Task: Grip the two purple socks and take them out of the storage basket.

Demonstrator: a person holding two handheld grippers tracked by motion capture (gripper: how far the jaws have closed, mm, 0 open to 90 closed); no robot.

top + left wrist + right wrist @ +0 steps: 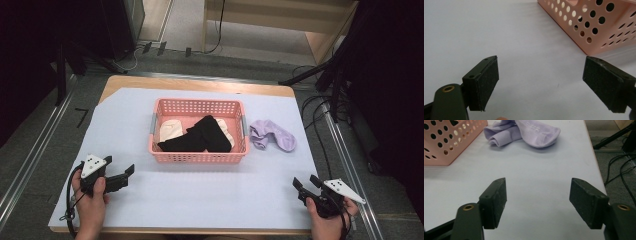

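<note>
No lettering, label or number in these pictures can be read.

A crumpled lilac sock (273, 135) lies flat on the white-covered bench (210, 195), just right of the pink perforated basket (199, 156), which holds black socks (200, 136) lying over cream ones (170, 129)

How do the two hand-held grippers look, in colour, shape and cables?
Each hand-held gripper, left and right, has a black body with two black jaws. The jaws end in flat rectangular pads with a rough dark face. Brass-coloured rivets sit at the jaw joints. A pale three-cornered plate with small dark dots lies on top of each. A black cable trails from each. No sleeves are visible.
</note>
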